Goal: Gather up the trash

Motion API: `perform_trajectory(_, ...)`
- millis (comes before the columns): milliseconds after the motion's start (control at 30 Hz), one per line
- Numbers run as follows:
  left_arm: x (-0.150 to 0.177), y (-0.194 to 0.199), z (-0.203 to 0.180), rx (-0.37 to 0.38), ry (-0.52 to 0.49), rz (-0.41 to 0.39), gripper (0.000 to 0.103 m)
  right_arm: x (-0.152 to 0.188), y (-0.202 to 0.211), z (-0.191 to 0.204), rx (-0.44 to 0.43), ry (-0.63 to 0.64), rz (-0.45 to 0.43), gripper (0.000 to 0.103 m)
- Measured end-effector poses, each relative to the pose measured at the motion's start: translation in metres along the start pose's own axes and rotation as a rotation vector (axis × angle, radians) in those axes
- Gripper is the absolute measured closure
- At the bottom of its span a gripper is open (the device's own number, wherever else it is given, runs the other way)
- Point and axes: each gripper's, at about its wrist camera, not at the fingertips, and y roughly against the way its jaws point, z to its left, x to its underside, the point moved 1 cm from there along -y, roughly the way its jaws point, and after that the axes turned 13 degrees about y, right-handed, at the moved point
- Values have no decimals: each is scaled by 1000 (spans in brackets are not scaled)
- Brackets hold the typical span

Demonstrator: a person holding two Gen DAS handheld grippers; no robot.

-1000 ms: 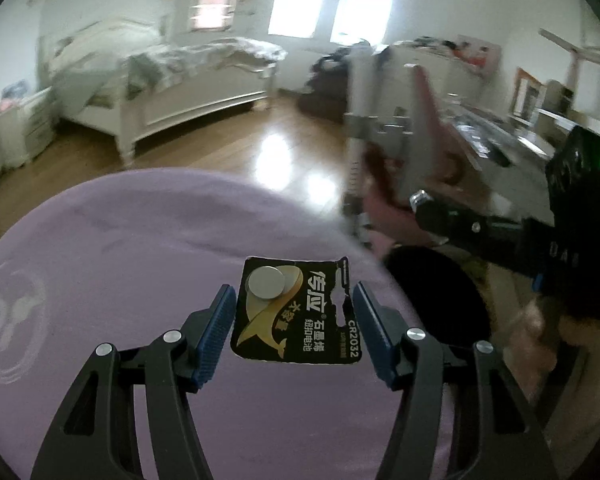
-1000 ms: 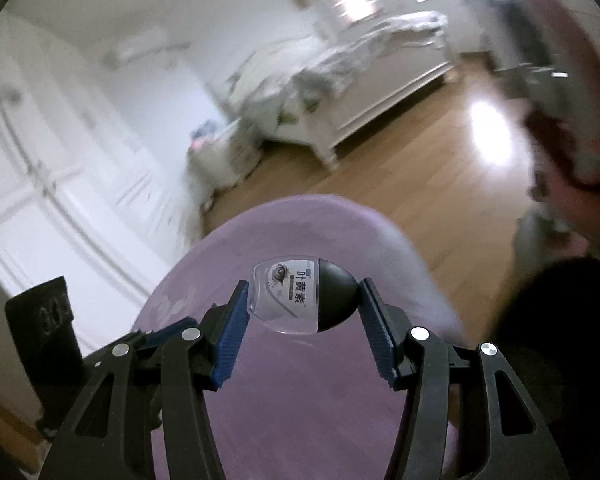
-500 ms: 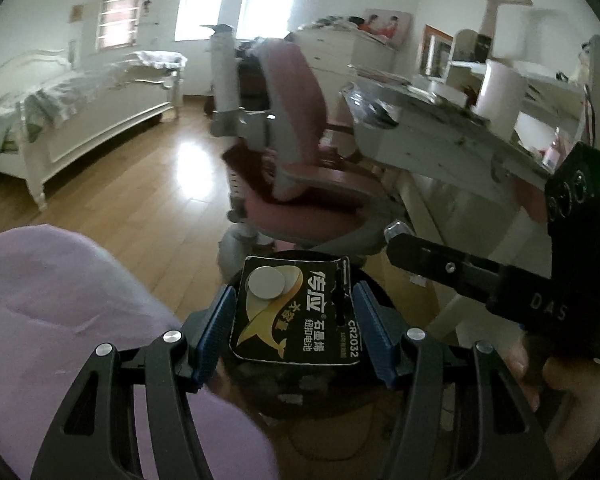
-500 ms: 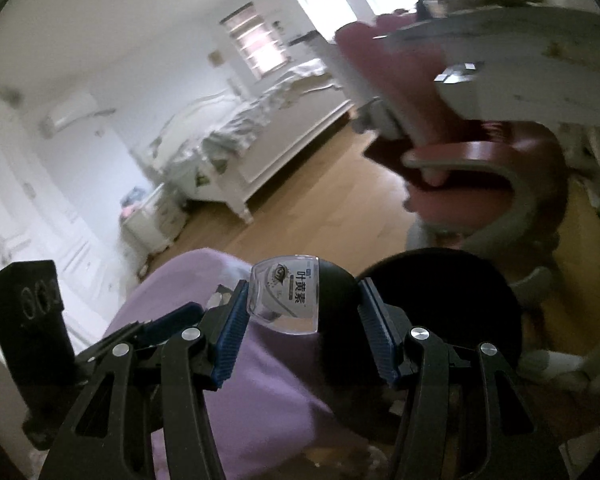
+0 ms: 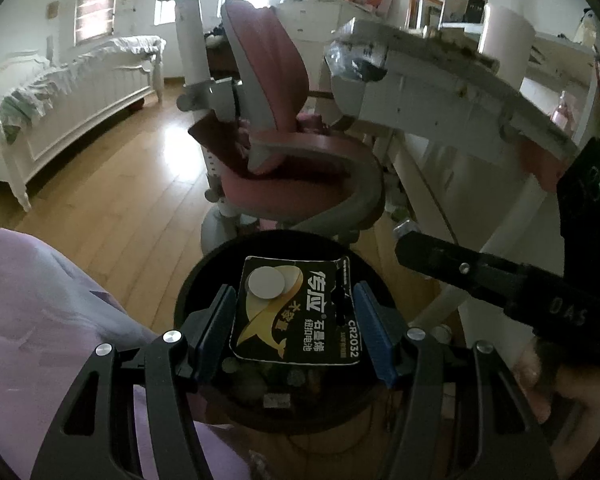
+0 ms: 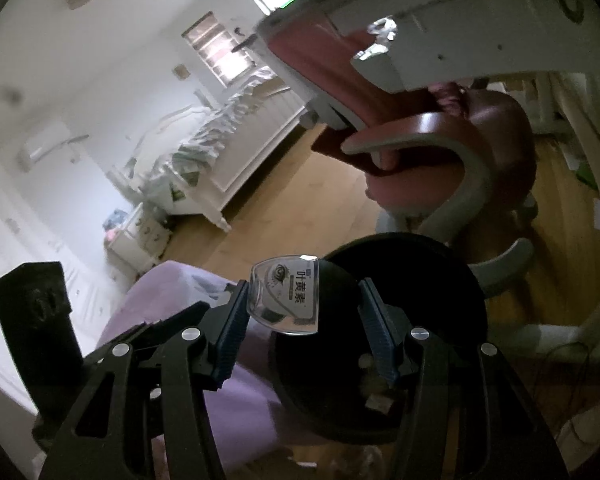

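My left gripper [image 5: 294,322] is shut on a black and gold CR2032 battery card [image 5: 296,312] and holds it over the open mouth of a round black trash bin [image 5: 204,276], which holds several scraps. My right gripper [image 6: 302,322] is shut on a clear plastic blister pack with a black backing [image 6: 288,300], held over the near left part of the same bin [image 6: 452,280]. The right gripper's arm [image 5: 500,280] shows at the right of the left wrist view. The left gripper's body [image 6: 36,320] shows at the left of the right wrist view.
A purple cloth-covered surface [image 5: 40,320] lies to the left of the bin. A pink and grey desk chair [image 5: 284,160] stands just behind the bin. A white desk [image 5: 440,92] is at the right. A white bed [image 5: 72,92] stands far left on the wood floor.
Both grippers have swung right from over the purple surface to over the black bin, each still gripping its piece of trash. The chair and desk have come into view.
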Motion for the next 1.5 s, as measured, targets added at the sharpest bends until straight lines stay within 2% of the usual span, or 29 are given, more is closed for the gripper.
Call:
perform_trajectory(633, 12, -36, -8, -2, -17, 70, 42, 15, -14, -28, 18, -85, 40, 48)
perform_trajectory(833, 8, -44, -11, -19, -27, 68, 40, 16, -18, -32, 18, -111, 51, 47)
perform_trajectory(867, 8, -44, -12, -16, -30, 69, 39, 16, -18, -33, 18, -115, 49, 44)
perform_trajectory(933, 7, -44, -13, -14, -36, 67, 30, 16, -16, -33, 20, -116, 39, 34)
perform_trajectory(967, 7, -43, -14, -17, -40, 60, 24, 15, -14, -34, 22, -118, 32, 32)
perform_trajectory(1067, 8, -36, -17, -16, -50, 43, 16, 14, -8, -32, 22, -122, 14, 31)
perform_trajectory(1167, 8, -28, -18, -18, -53, 39, 14, 12, 0, -28, 21, -118, -5, 29)
perform_trajectory(1200, 8, -25, -18, -19, -53, 38, 7, 12, 2, -27, 19, -118, -11, 29)
perform_trajectory(1233, 8, -19, -17, -22, -54, 28, 5, 13, 5, -25, 16, -118, -18, 28)
perform_trajectory(1500, 9, 35, 2, -36, -17, -49, 5, 13, 9, 0, -3, -102, -21, 18)
